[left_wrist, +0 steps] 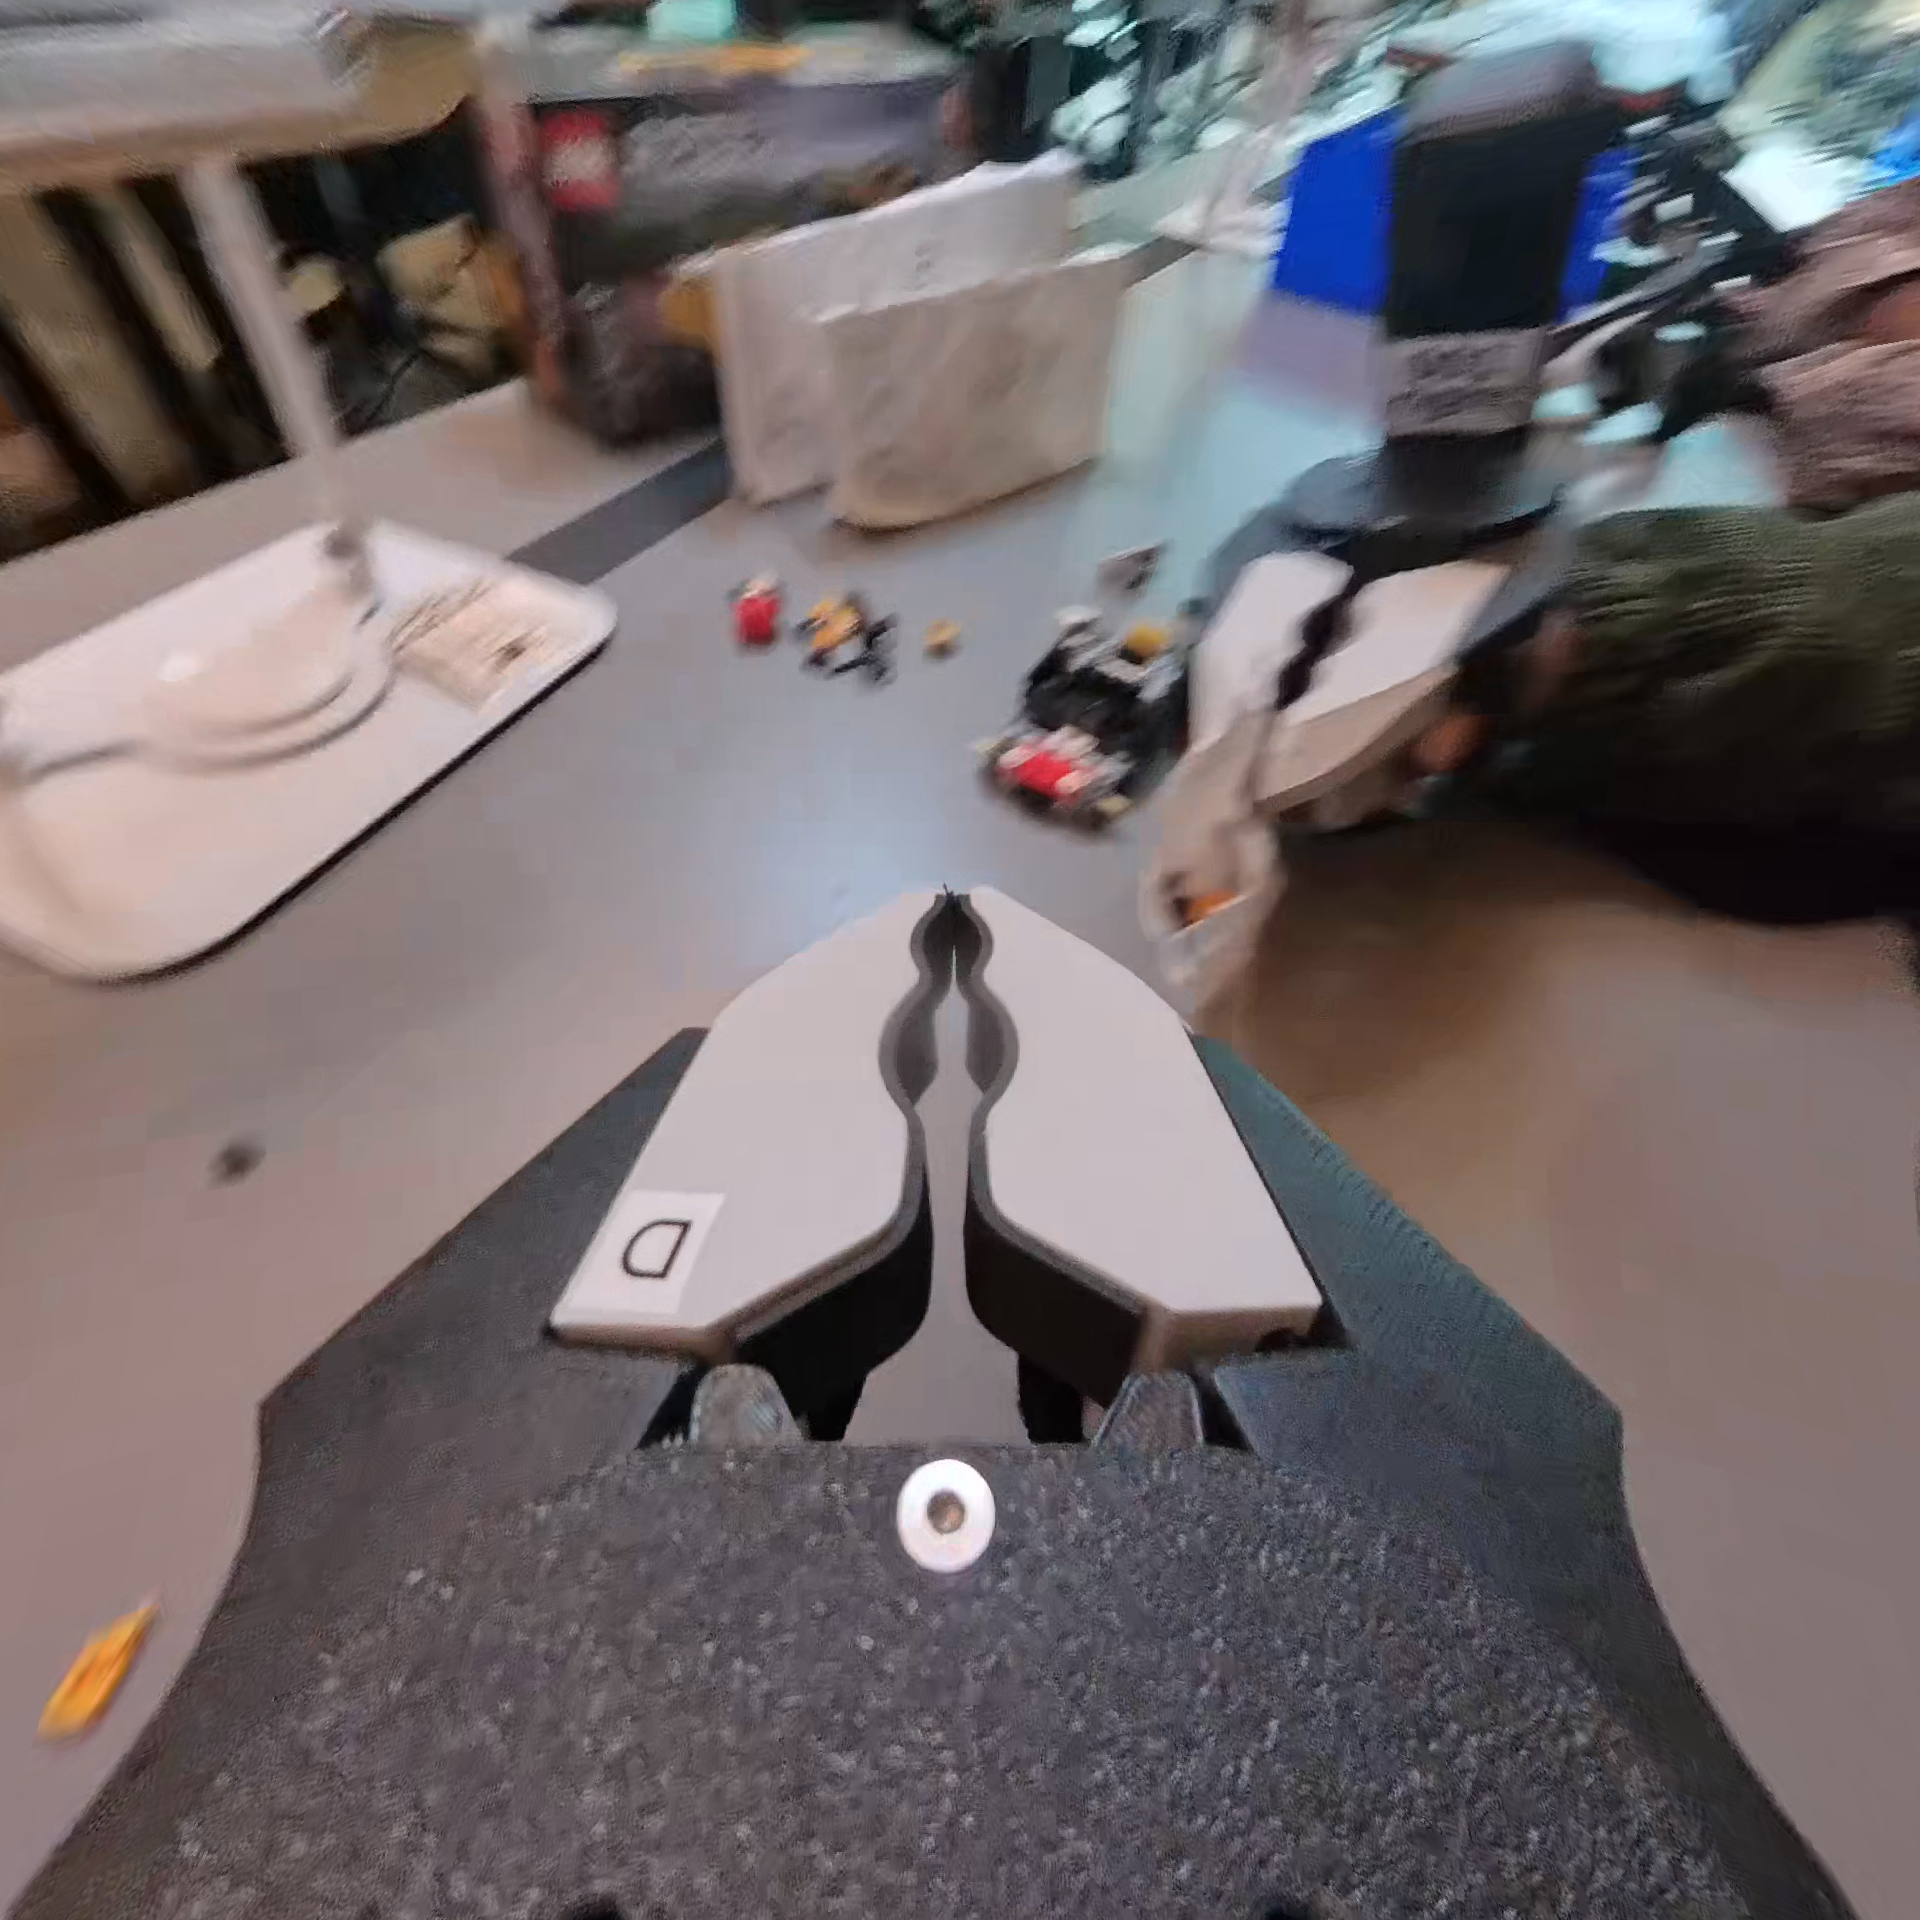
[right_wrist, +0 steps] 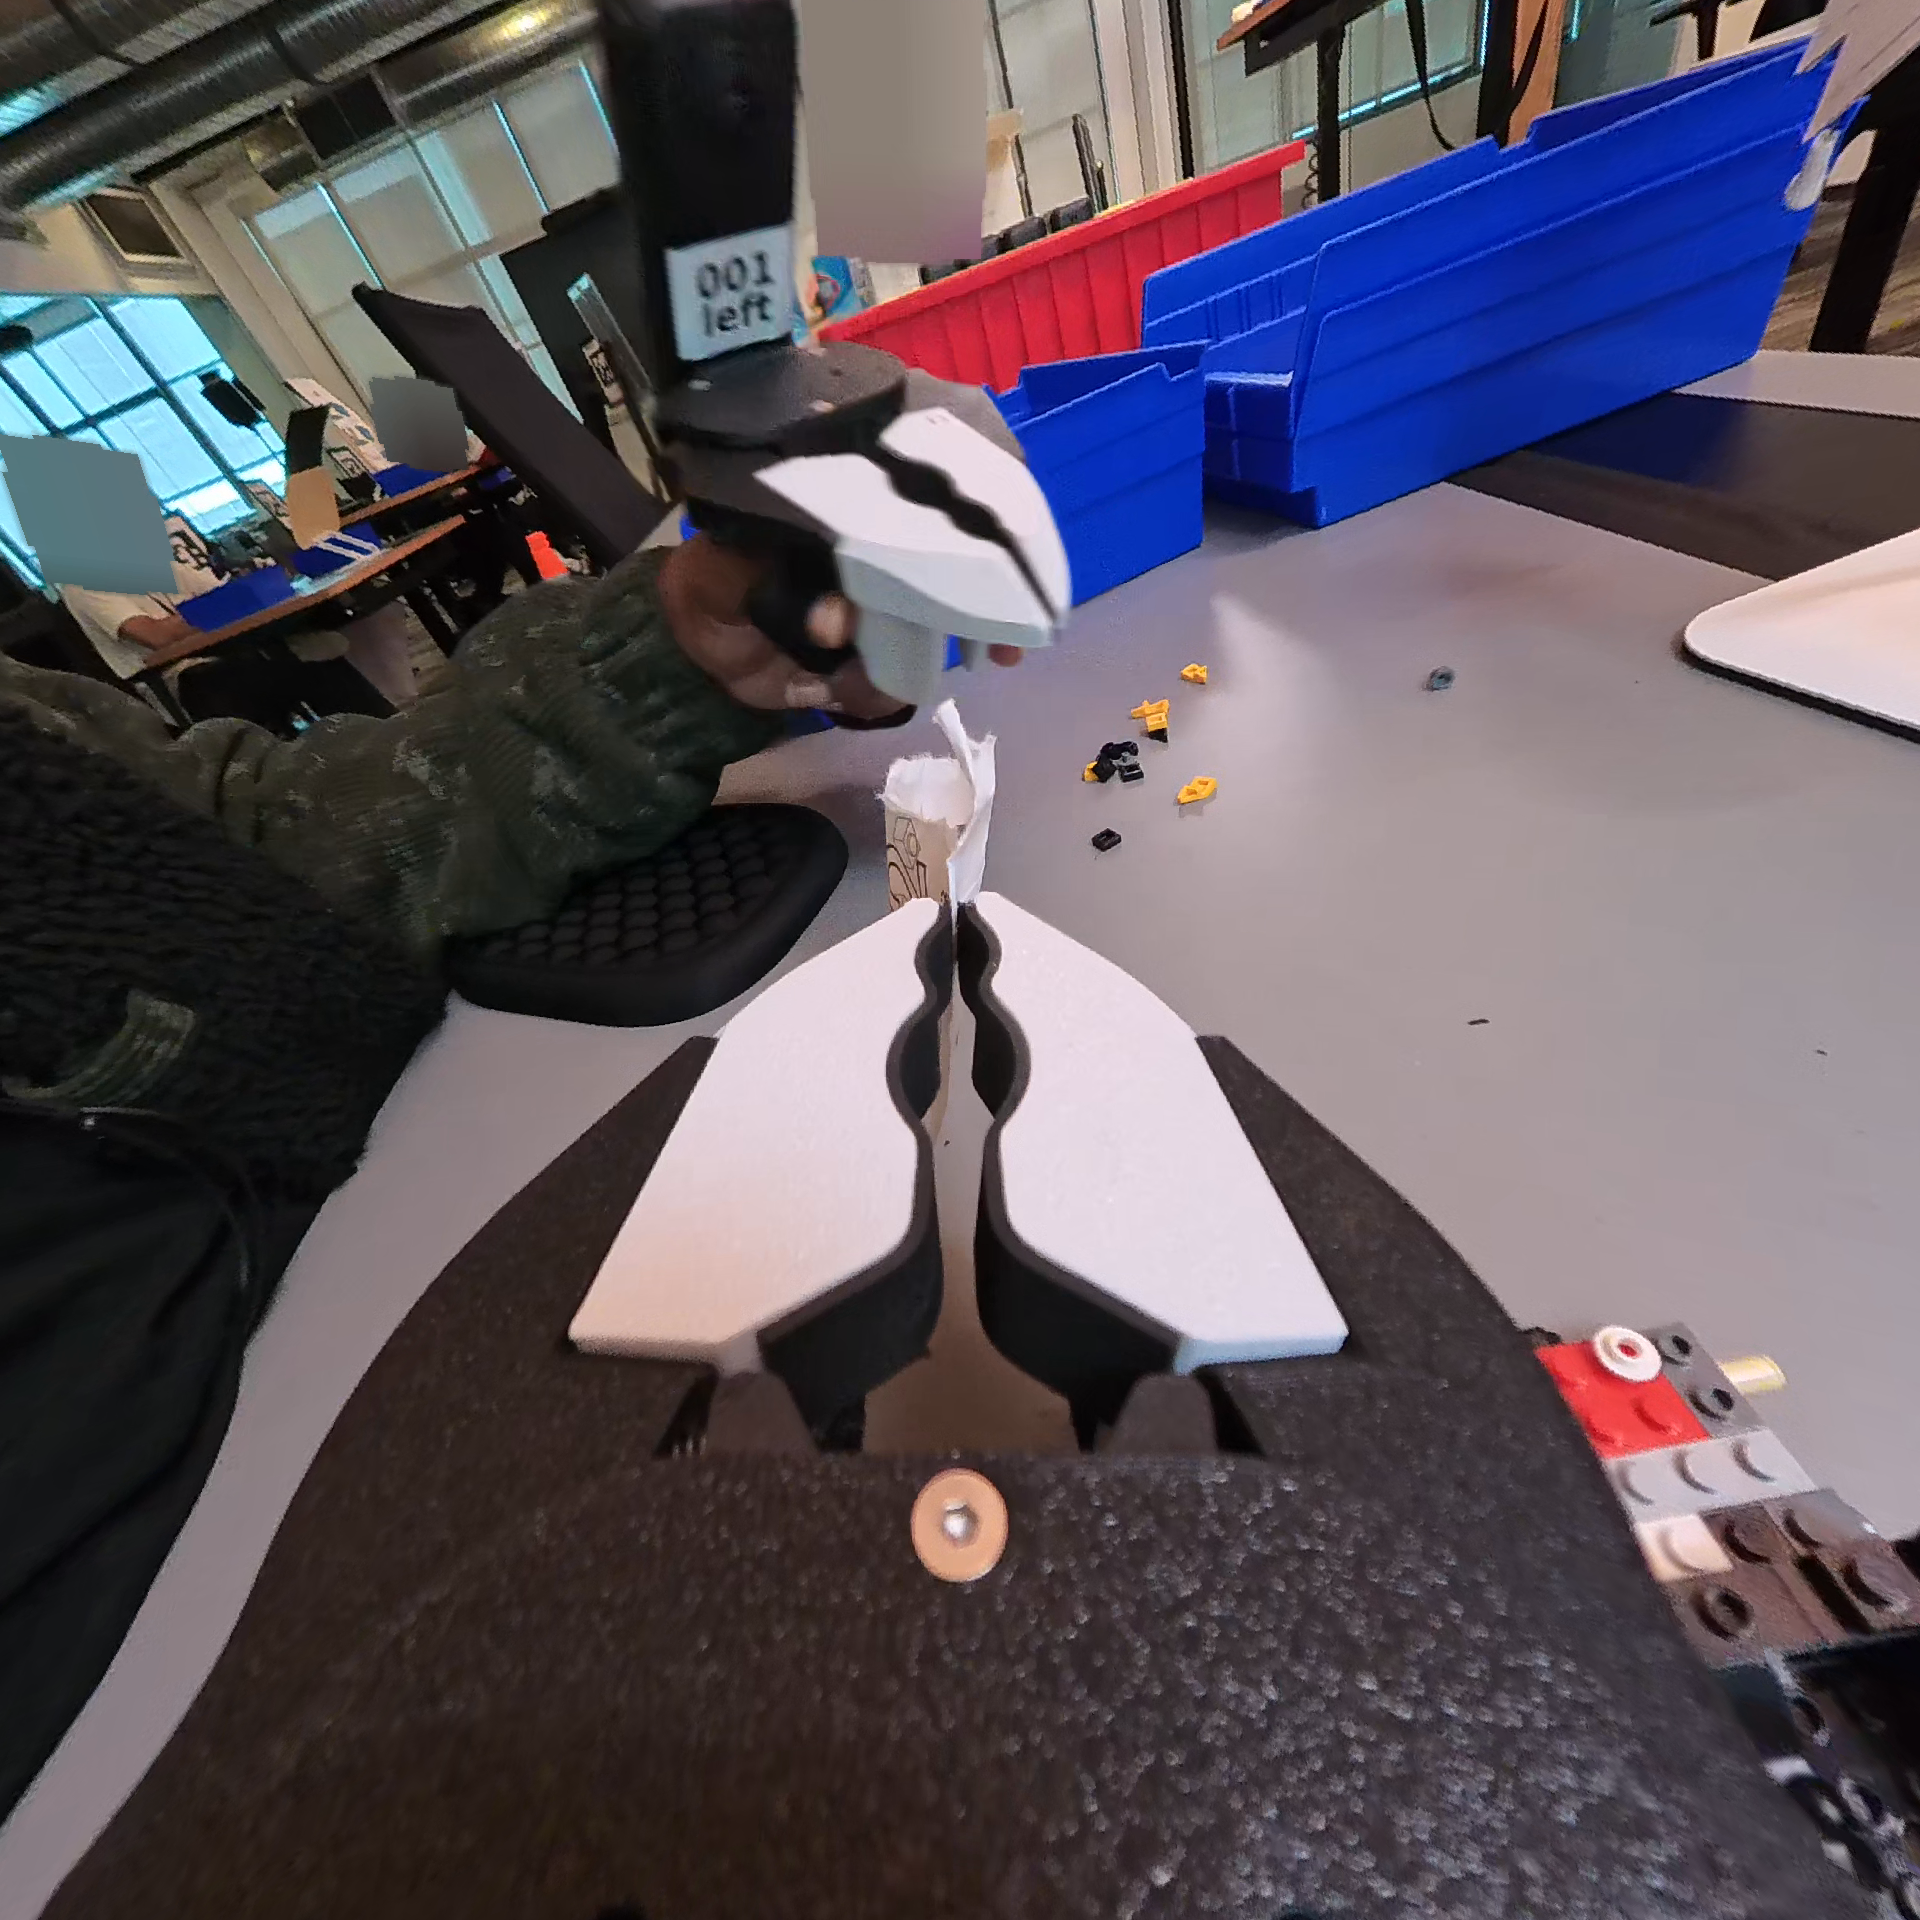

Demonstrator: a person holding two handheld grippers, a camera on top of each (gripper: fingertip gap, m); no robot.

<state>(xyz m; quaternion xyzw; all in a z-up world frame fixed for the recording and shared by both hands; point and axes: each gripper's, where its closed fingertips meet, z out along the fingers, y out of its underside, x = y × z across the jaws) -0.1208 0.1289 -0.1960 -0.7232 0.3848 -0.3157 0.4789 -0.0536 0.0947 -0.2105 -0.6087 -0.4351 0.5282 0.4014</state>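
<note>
My right gripper (right_wrist: 957, 906) is shut on a torn paper bag (right_wrist: 925, 821), brown outside and white inside, which sticks up past the fingertips with its ragged top open. In the left wrist view my right gripper (left_wrist: 1283, 717) shows at the right, with the bag (left_wrist: 1210, 862) hanging below it, blurred. My left gripper (left_wrist: 948, 899) is shut and hangs over the grey table (left_wrist: 623, 935). In the right wrist view my left gripper (right_wrist: 1049, 592) is just above the bag's torn top, held by a hand in a green sleeve (right_wrist: 499, 707).
Loose yellow and black bricks (right_wrist: 1143, 748) lie beyond the bag. A red, grey and black brick model (right_wrist: 1704, 1475) sits at the lower right and also shows in the left wrist view (left_wrist: 1081, 727). There are also a white tray (left_wrist: 260, 707), blue bins (right_wrist: 1455, 312), a red bin (right_wrist: 1060, 270) and a black mesh pad (right_wrist: 665, 914). The grippers' ends are close to 9 centimetres from one another.
</note>
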